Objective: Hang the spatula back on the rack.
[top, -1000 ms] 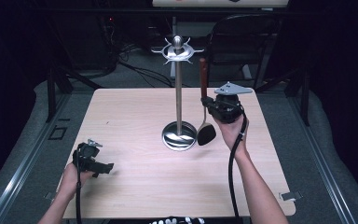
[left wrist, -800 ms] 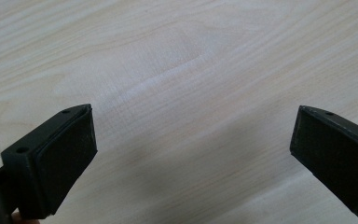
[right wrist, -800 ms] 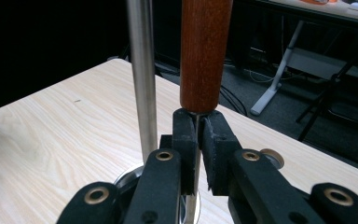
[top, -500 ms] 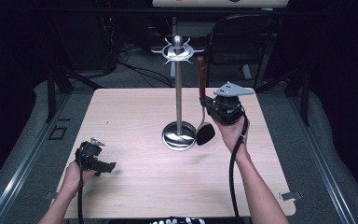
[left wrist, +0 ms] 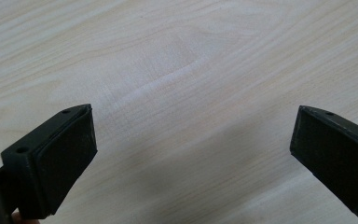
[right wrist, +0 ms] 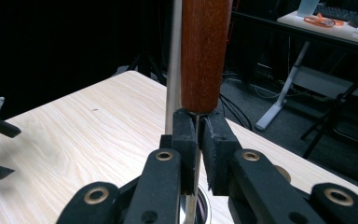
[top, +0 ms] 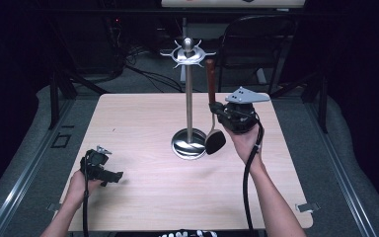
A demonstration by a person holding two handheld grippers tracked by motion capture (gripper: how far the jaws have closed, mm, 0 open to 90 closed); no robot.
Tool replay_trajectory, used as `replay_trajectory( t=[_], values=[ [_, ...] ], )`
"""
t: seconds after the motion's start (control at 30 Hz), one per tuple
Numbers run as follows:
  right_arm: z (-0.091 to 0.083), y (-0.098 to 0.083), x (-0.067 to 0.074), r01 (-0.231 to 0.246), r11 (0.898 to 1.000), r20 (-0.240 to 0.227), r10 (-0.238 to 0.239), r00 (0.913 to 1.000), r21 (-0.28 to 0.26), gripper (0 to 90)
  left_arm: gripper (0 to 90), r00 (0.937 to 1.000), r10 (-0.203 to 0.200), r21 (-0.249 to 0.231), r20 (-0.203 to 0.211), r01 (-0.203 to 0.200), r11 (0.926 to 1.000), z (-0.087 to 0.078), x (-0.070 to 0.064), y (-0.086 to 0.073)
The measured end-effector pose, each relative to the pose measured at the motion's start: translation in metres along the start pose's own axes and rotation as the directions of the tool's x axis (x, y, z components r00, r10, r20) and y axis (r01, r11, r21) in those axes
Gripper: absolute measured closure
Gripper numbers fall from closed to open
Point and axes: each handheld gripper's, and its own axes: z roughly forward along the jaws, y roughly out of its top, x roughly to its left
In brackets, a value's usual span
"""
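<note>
Right gripper [top: 216, 109] is clamped on the thin metal neck of a spatula [top: 212, 116], just below its brown wooden handle; in the right gripper view the pads [right wrist: 185, 135] pinch the shank w/ the handle sticking up above them. Spatula hangs upright in the air, black head just above the round base of the metal stand [top: 189, 98], close beside the pole. Left gripper [top: 109, 174] sits low near the front left of the table [top: 138, 128], jaws wide apart, nothing btwn them.

Risks, as I judge them: the grip is on a narrow smooth shank, so the spatula could swivel or slip down thru the pads if the hand tilts or jerks. Handle top must reach the hook ring at the top of the stand; approach too close and it knocks the pole or a hook, and since the stand is tall on a small base it could rock or tip. Can't tell if the handle has a hang hole, so a missed hook = dropped spatula.

Vs one sec ago: right hand and spatula are a bit higher, head lifted further off the base. Left hand is about where it was.
</note>
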Motion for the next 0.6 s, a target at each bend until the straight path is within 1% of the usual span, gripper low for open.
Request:
replay_trajectory(
  t=[0.17, 0.23, 0.37, 0.6],
  values=[
    [-0.0019, 0.0028, 0.0028, 0.008, 1.0, -0.006, -0.008, 0.9999, -0.008, 84.9, 0.2, 1.0, 0.001, 0.001, 0.002, -0.001, 1.0, 0.0, -0.0003, 0.0001],
    [-0.0022, 0.0039, 0.003, 0.011, 1.0, -0.01, -0.011, 0.9999, 0.004, 84.9, 0.2, 1.0, 0.001, 0.002, 0.0, -0.001, 1.0, 0.0, 0.0, 0.0],
    [-0.001, 0.0054, 0.004, 0.016, 1.0, -0.009, -0.016, 0.9998, -0.003, 84.9, 0.2, 1.0, 0.001, 0.002, -0.001, -0.001, 1.0, -0.0002, 0.0, -0.0001],
    [0.001, 0.0078, 0.0054, 0.019, 1.0, -0.018, -0.019, 0.9997, 0.007, 84.9, 0.1, 1.0, -0.003, 0.004, -0.001, 0.003, 1.0, -0.0005, 0.0004, -0.0011]
  ],
)
